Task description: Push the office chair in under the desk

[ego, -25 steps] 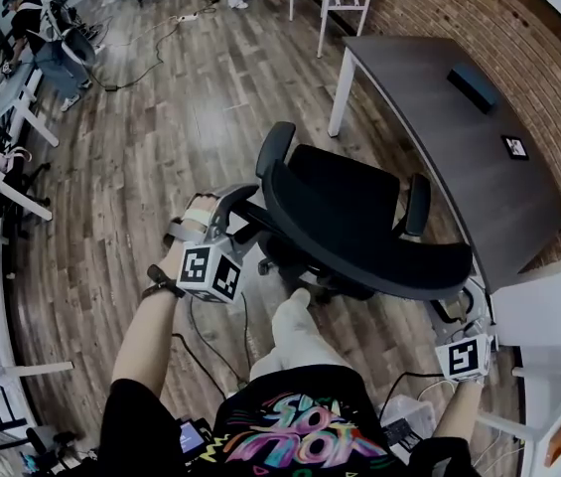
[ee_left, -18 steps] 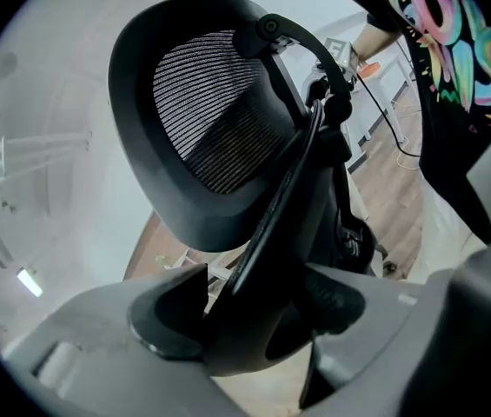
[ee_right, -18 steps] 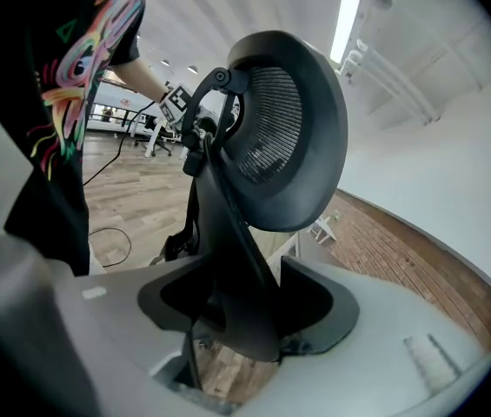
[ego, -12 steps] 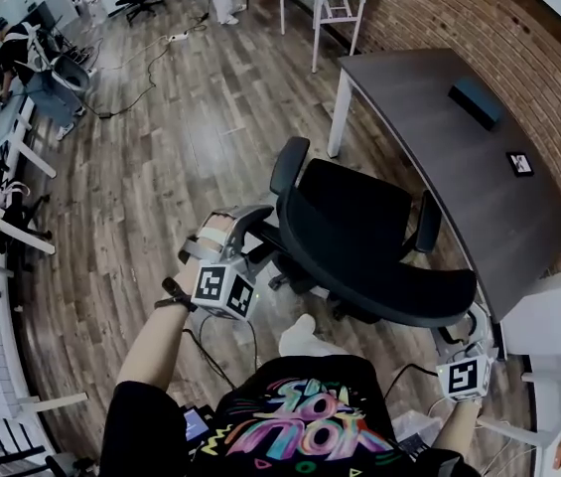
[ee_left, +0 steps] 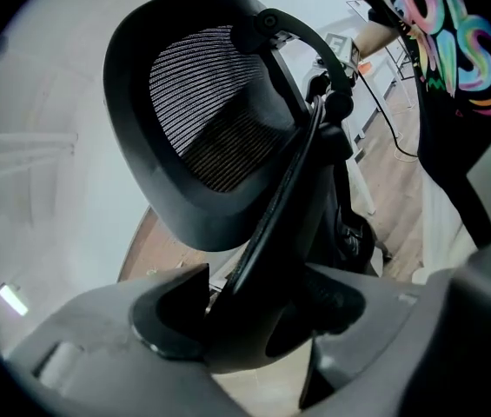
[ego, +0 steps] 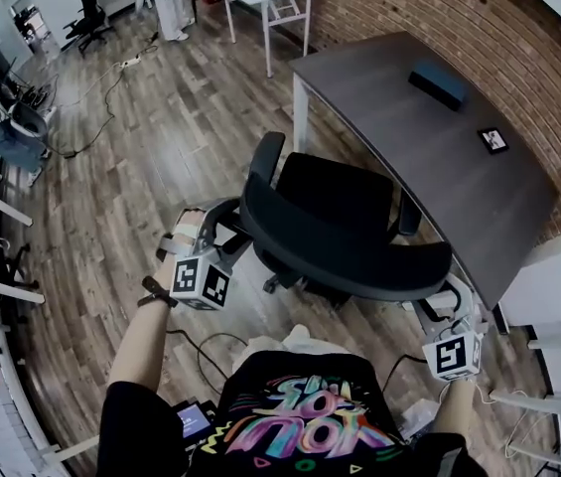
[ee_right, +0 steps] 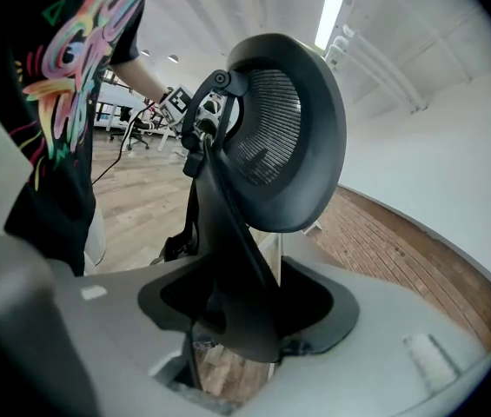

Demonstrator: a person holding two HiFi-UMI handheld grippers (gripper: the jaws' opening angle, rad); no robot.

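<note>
The office chair (ego: 345,229) stands just on the near side of the desk (ego: 409,132), seat facing it and right armrest close to the desk edge. I have the left gripper (ego: 222,229) and the right gripper (ego: 456,301) each clamped on the backrest frame, one at each side. My estimate is that the chair is lined up, the seat is not yet under the top, and the final push remains. No brand is readable. The shirt print (ego: 295,430) is illegible, and the desk carries one square marker tag (ego: 493,139).
</note>
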